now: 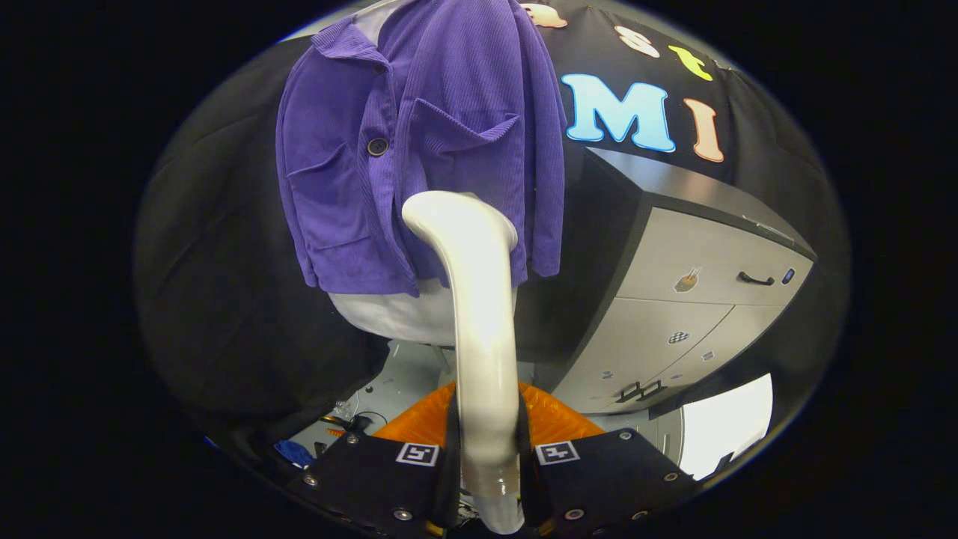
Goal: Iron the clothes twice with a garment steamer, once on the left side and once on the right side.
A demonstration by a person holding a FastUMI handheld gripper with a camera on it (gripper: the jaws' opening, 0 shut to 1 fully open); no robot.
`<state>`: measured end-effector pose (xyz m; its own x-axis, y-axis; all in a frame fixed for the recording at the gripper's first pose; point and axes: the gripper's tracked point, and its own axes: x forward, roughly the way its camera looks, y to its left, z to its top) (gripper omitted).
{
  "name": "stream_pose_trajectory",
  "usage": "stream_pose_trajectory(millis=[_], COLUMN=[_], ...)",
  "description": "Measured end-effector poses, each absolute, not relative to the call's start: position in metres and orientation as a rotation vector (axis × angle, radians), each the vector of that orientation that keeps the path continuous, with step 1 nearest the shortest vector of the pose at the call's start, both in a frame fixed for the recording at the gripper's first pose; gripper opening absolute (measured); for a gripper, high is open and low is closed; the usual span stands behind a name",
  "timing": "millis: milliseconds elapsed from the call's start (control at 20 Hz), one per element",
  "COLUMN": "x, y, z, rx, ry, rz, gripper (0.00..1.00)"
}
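A purple corduroy jacket [419, 142] with dark buttons and chest pockets hangs on a white mannequin torso [404, 314] ahead of me. My gripper [486, 442] is shut on the handle of a white garment steamer [479, 299]. The steamer rises between the fingers, and its curved head sits against the lower part of the jacket, just right of the button line. Whether the head touches the cloth I cannot tell for sure.
A grey cabinet [696, 299] with dark handles and a dark top stands to the right of the mannequin. An orange ribbed object [554, 419] lies low just beyond the fingers. Small items and cables lie on the pale floor [389, 382] under the mannequin.
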<state>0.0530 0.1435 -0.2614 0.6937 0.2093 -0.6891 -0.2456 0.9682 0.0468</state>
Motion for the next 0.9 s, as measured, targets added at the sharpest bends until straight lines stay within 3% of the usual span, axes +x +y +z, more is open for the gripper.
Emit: stream_pose_trajectory(millis=[350,900], x=[0.033,0.053], y=[0.149,0.214], z=[-0.221,-0.067], rx=[-0.021,0.028], ry=[0.726,0.368], rz=[0.293,0.381], gripper=[0.32,0.32])
